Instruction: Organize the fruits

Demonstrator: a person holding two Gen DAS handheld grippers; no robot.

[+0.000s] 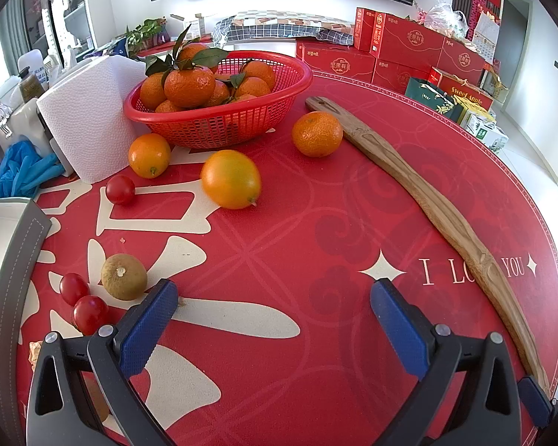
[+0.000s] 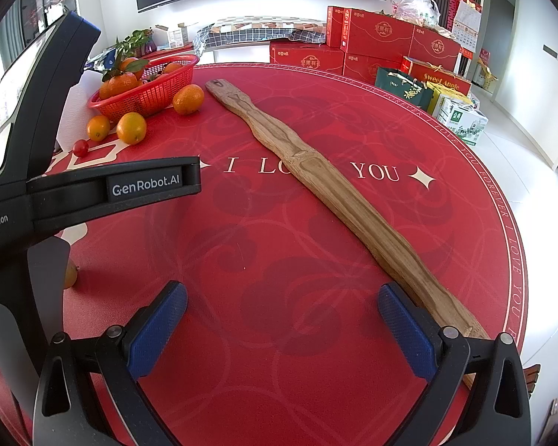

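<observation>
OK, left gripper (image 1: 273, 297) first: I'm seeing it low over the red table mat (image 1: 279, 245), aimed toward the basket, jaws spread wide with nothing between them. Just outside its left finger sit a brownish-green round fruit (image 1: 124, 277) and two cherry tomatoes (image 1: 74, 288) (image 1: 90, 314), the tomatoes touching each other and the fruit right beside the pad tip. Ahead and left of the jaws: a third cherry tomatoe (image 1: 120, 189), then a small orange (image 1: 149, 155) against the paper towel roll (image 1: 89, 119). Straight ahead of the left finger is a larger yellow-orange fruit (image 1: 230, 184), smooth skin, lying on its side with a stub end pointing down-right. Beyond it the red mesh basket (image 1: 219, 126) is piled with mandarins (image 1: 189, 87), some with leaves on. Ahead between the jaws and a bit right, a lone mandarin (image 1: 317, 133) with dimpled skin sits touching the wooden stick (image 1: 427, 200), which runs diagonally past the right finger.

Right gripper (image 2: 282, 304): also low over the mat, jaws released and wide apart, empty. The stick passes just outside its right finger, its near end hidden behind that finger. The left gripper's body crosses the left side of this view. All fruit is far ahead-left of these jaws; one orange piece peeks out under the left gripper body, can't tell what it is.
</observation>
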